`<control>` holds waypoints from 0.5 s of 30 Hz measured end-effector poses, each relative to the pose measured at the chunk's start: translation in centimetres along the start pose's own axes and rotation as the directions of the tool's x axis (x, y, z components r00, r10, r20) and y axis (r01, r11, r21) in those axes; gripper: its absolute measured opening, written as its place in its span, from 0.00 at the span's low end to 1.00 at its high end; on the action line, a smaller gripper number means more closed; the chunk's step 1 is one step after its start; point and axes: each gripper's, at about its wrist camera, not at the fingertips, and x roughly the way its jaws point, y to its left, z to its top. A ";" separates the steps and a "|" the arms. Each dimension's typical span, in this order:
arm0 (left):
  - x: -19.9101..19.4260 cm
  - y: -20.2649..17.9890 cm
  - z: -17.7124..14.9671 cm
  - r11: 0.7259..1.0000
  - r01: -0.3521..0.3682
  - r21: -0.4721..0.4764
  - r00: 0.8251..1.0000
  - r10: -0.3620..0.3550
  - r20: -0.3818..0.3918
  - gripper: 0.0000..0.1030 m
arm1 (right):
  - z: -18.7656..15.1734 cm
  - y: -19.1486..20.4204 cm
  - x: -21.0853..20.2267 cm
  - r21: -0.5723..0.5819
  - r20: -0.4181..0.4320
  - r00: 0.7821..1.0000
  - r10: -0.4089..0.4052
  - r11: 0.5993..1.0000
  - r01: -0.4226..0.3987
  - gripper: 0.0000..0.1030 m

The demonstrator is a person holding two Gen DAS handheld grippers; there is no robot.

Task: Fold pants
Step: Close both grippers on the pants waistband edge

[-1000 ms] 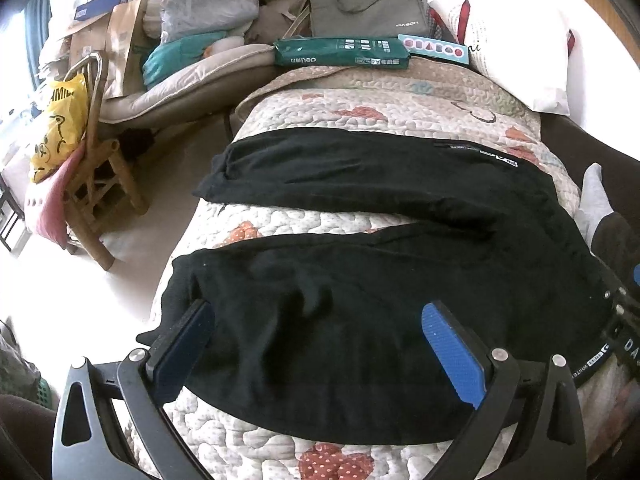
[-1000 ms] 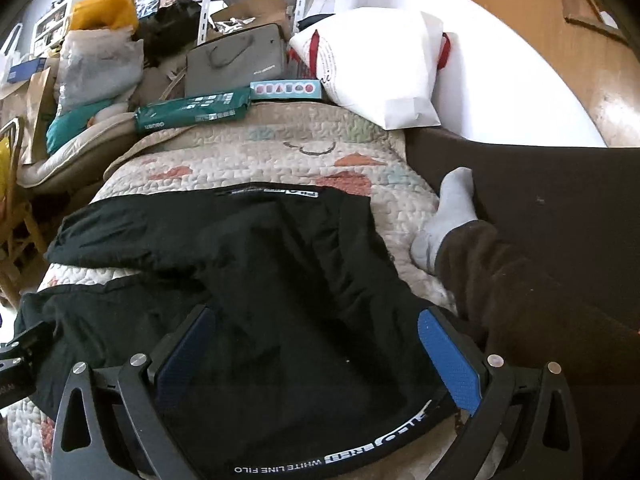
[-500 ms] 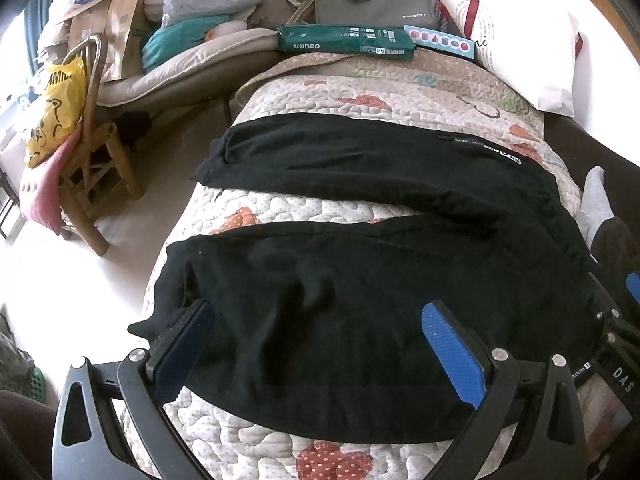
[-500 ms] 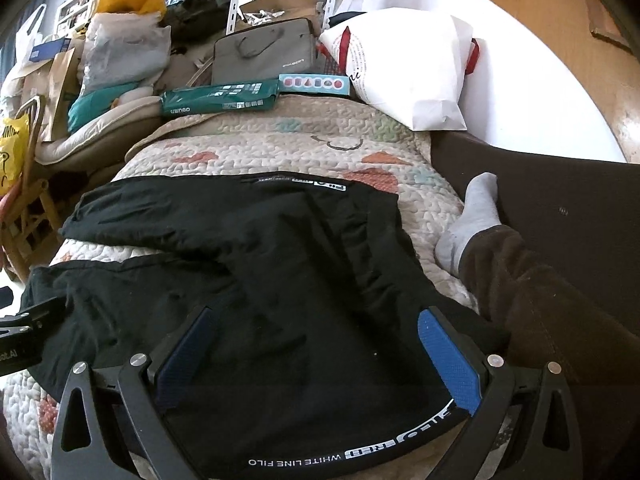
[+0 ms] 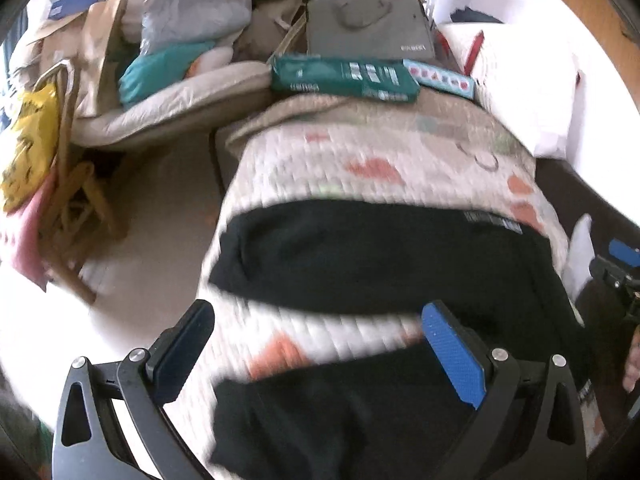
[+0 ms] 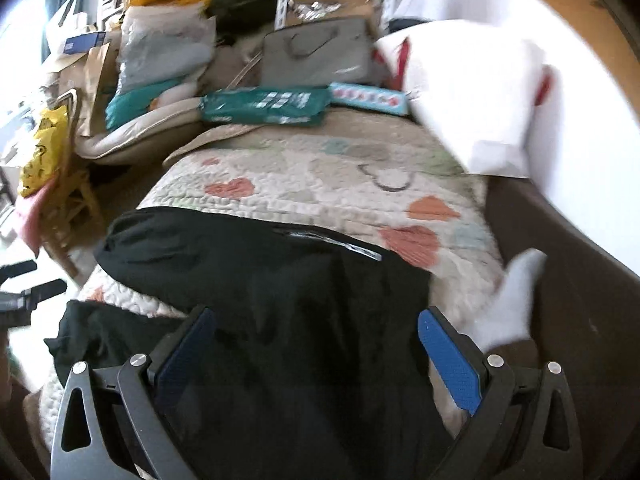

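Grippers, left [image 5: 318, 354] and right [image 6: 316, 354], are gaping empty; I am hovering over black pants [image 6: 304, 292] lying on the quilted bed [image 6: 320, 176], legs toward 9 o'clock. Risk: pinching one layer, bunching fabric.

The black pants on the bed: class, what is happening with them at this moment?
A person holding two handheld grippers is about to fold the black pants, which lie spread on the quilt with both legs apart. The left gripper hovers open over the nearer leg's end, the right gripper open over the waist end. Neither has gripped fabric, so no fold has been made. Both views are motion-blurred.
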 end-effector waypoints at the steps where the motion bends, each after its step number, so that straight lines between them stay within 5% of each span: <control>1: 0.8 0.7 0.7 1.000 0.005 -0.009 1.000 -0.005 -0.007 1.00 | 1.0 -0.7 1.3 0.007 -0.012 1.000 0.025 1.000 -0.025 1.00; 4: 5.3 4.6 3.3 0.990 0.090 -0.105 0.993 -0.096 -0.061 1.00 | 2.8 -2.5 4.7 0.038 -0.040 0.998 0.040 0.999 -0.038 0.99; 9: 10.3 9.1 5.7 0.961 0.129 -0.243 0.986 -0.151 -0.075 1.00 | 4.8 -5.5 9.5 0.104 -0.087 0.991 0.099 0.991 -0.089 0.97; 15: 14.0 10.3 7.8 0.945 0.182 -0.273 0.975 -0.209 -0.073 1.00 | 6.7 -7.3 14.5 0.070 -0.139 0.983 0.121 0.991 -0.112 0.86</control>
